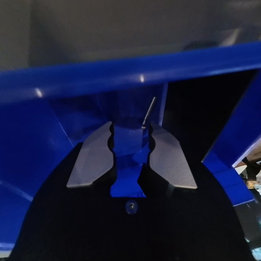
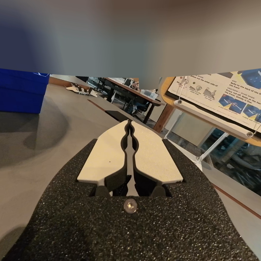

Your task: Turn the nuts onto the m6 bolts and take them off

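Left hand-held gripper point(image 1: 130, 124) spread inside the blue bin point(image 1: 127, 70), a bolt point(image 1: 149, 111) leaning just beyond its right finger; right hand-held gripper point(image 2: 130, 121) pressed together, empty, above the grey desk point(image 2: 63, 127), an instruction sheet point(image 2: 220, 93) to its right.

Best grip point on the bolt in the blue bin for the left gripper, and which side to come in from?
Judging by its pose, take the bolt mid-shank, above the bright ring low on it. It leans up against the blue bin wall, just ahead-right of the open left gripper. Shift right, straddle it from the front.
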`<state>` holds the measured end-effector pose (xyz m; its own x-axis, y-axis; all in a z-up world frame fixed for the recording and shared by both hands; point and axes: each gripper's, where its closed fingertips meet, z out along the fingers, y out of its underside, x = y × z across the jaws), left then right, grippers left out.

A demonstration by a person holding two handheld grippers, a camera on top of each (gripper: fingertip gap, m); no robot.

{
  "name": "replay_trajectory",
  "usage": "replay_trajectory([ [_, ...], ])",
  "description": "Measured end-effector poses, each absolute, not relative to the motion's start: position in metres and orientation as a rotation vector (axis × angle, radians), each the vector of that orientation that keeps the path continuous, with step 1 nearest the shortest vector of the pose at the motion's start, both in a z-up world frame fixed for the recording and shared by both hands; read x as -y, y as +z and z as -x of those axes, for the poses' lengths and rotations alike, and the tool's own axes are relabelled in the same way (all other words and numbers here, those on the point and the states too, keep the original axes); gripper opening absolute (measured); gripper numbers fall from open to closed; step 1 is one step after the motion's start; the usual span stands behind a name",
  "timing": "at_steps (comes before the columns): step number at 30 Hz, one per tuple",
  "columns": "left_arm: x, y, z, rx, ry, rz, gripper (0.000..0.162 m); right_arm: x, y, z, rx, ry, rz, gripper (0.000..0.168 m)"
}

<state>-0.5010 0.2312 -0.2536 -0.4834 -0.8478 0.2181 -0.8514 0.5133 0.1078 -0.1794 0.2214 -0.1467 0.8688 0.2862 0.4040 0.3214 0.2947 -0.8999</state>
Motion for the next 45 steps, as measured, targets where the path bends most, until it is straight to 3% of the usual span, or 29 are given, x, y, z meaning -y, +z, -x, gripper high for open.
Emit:
replay_trajectory([
  [10, -0.229, -0.255, 0.506, 2.486, 0.035, -1.384, 0.03, -0.222, -0.148, 0.18, 0.559, -0.021, 1.297, 0.0],
  [22, -0.226, -0.253, 0.505, 2.491, 0.046, -1.331, 0.045, -0.222, -0.149, 0.181, 0.561, -0.013, 1.301, 0.0],
  [27, -0.228, -0.256, 0.501, 2.515, 0.033, -1.33, 0.024, -0.222, -0.149, 0.181, 0.561, -0.009, 1.303, 0.0],
  [32, -0.227, -0.256, 0.503, 2.565, -0.026, -1.318, 0.028, -0.222, -0.149, 0.181, 0.565, -0.008, 1.303, 0.0],
  [35, -0.235, -0.256, 0.498, 2.609, -0.034, -1.405, 0.04, -0.222, -0.15, 0.181, 0.567, -0.008, 1.302, 0.0],
  [38, -0.245, -0.251, 0.499, 2.677, -0.048, -1.446, 0.012, -0.222, -0.15, 0.181, 0.568, -0.008, 1.302, 0.0],
  [42, -0.219, -0.24, 0.509, 2.509, 0.209, -1.456, 0.0, -0.222, -0.15, 0.182, 0.571, -0.008, 1.303, 0.0],
  [45, -0.21, -0.242, 0.515, 2.453, 0.231, -1.404, 0.0, -0.222, -0.15, 0.182, 0.574, -0.01, 1.305, 0.0],
])
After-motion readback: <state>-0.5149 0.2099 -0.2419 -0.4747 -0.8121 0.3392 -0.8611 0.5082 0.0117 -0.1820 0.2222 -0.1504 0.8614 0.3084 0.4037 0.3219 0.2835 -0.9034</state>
